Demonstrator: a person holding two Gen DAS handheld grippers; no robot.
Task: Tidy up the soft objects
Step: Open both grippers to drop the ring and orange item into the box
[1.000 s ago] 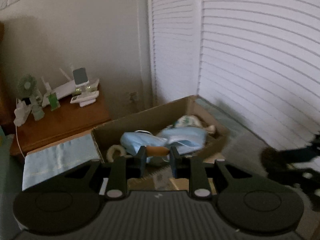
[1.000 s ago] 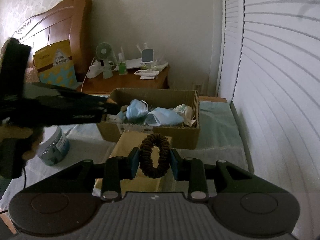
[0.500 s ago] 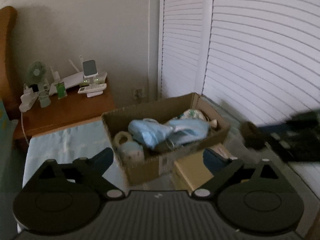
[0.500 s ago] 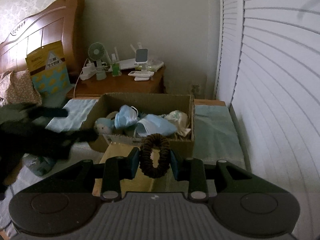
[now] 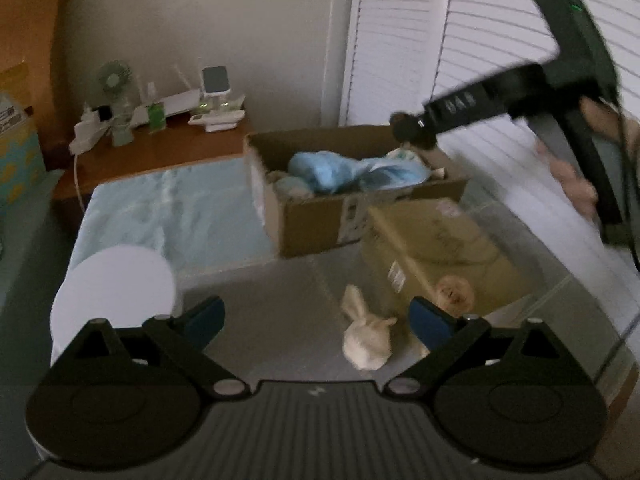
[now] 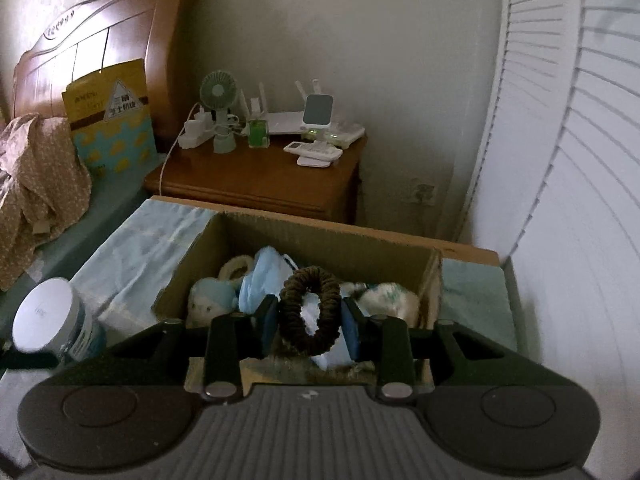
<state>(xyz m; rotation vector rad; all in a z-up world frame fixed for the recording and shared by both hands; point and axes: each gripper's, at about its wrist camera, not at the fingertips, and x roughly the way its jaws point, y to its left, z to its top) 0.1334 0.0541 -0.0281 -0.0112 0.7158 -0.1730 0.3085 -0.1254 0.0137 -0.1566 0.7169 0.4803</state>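
My right gripper (image 6: 310,322) is shut on a dark brown scrunchie (image 6: 310,312) and holds it over the open cardboard box (image 6: 320,236), which holds blue face masks (image 6: 264,276) and small plush items. In the left wrist view the right gripper (image 5: 412,130) hangs above the box (image 5: 320,216) at its far right corner. My left gripper (image 5: 316,318) is open and empty, low over the grey surface. A cream bunny-shaped soft toy (image 5: 366,340) and a tan scrunchie (image 5: 454,294) lie just ahead of it.
A closed cardboard carton (image 5: 436,236) lies beside the open box. A white-lidded jar (image 5: 116,280) stands at the left, also in the right wrist view (image 6: 52,320). A wooden nightstand (image 6: 260,176) with a fan and gadgets stands behind. White louvred doors (image 5: 400,40) are at the right.
My left gripper let go of what it held over the box, opened wide and drew back and down. My right gripper carried the scrunchie forward until it hangs over the box.
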